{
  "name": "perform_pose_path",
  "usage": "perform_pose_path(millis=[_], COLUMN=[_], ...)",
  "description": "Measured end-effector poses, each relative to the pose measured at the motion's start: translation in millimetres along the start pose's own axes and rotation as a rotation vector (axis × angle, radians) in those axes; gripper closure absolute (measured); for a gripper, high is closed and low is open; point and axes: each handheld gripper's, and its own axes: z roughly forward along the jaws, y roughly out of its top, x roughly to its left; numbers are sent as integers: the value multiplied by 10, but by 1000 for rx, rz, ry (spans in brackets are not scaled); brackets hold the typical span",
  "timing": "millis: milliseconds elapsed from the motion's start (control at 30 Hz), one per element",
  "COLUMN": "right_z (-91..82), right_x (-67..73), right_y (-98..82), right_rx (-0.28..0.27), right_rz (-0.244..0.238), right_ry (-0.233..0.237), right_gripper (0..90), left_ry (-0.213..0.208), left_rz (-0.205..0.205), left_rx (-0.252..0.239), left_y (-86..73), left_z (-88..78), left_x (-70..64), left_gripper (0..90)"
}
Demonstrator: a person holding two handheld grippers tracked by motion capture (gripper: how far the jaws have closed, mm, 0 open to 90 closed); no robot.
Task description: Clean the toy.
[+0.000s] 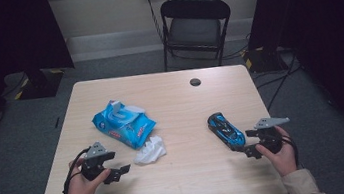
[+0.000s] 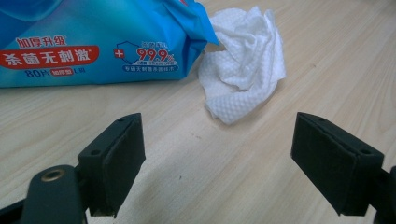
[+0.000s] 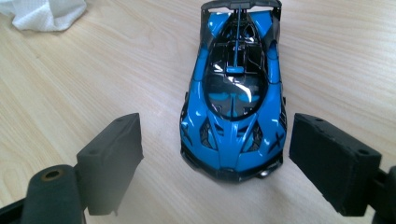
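Currently I hold the right gripper (image 3: 217,163) with jaws spread just short of the blue toy car (image 3: 235,93) on the table (image 1: 190,175); the left gripper (image 2: 219,163) stands open, facing the crumpled wipe (image 2: 243,65).

The toy car (image 3: 233,93) is bright blue with glossy black over its cabin, rear wing and lower trim. The wet-wipe pack (image 1: 124,123) is sky blue with a paler blue-white flap on top; its label carries a red band with white characters, a red cross mark and white print. The crumpled wipe (image 2: 243,65) is plain white with a fine dotted emboss. The table (image 1: 190,175) is pale wood grain. Both the left gripper (image 1: 111,166) and right gripper (image 1: 251,142) are black, each topped by a grey plate. The far chair (image 1: 195,28) is black.
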Motion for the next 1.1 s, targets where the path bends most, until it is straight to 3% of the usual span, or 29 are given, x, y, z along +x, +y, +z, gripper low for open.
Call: perform_pose_path(millis=[667, 1100], right_z=[-95, -104], right_x=[18, 29], right_y=[-198, -379], right_rx=[40, 84], right_rz=[-22, -51], right_ry=[-28, -39], right_gripper=[153, 150], left_ry=[27, 29], left_rz=[-1, 42], left_rx=[3, 49], left_y=[-209, -369], left_z=[-109, -72], left_x=[118, 96], left_gripper=[166, 166])
